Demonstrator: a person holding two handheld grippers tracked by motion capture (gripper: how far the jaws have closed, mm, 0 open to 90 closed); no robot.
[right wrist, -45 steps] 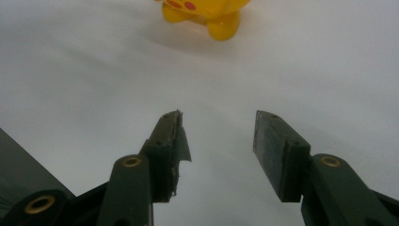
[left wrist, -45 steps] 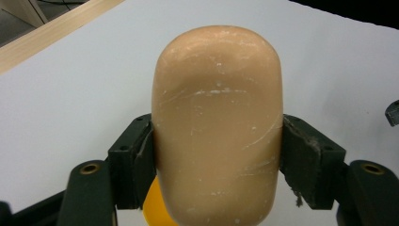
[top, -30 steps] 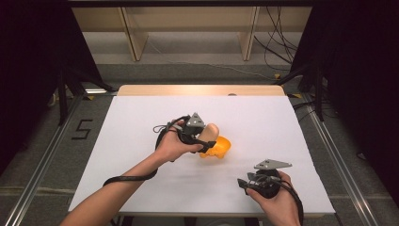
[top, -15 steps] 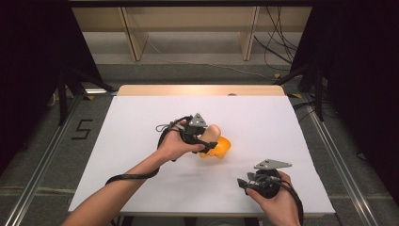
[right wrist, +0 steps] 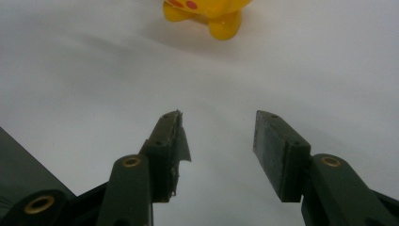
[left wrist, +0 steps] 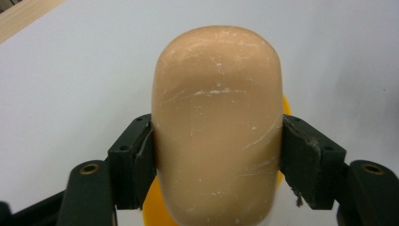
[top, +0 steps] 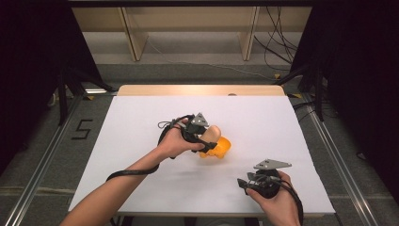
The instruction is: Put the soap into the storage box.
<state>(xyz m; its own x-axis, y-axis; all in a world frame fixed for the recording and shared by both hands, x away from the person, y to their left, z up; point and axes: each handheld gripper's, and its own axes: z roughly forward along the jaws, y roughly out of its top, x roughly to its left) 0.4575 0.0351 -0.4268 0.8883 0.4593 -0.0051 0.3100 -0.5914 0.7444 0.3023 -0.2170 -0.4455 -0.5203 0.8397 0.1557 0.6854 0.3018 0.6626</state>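
A smooth tan rounded piece (left wrist: 219, 127) sits between the jaws of my left gripper (left wrist: 217, 155), which is shut on its two sides. Below it shows a yellow plastic toy (left wrist: 155, 209). In the high view the left gripper (top: 209, 139) holds the tan piece (top: 214, 133) over the yellow toy (top: 222, 149) at the middle of the white table (top: 141, 122). Whether the tan piece is joined to the toy, I cannot tell. My right gripper (top: 242, 183) hovers near the front right, open and holding nothing. From the right gripper (right wrist: 217, 136) the toy's yellow feet and red spots (right wrist: 207, 12) show ahead.
The white table top has a wooden strip (top: 197, 90) along its far edge. Beyond it stand wooden shelf legs (top: 134, 37) and loose cables (top: 277, 52) on the floor. A floor mark reading 5 (top: 81, 129) lies to the left.
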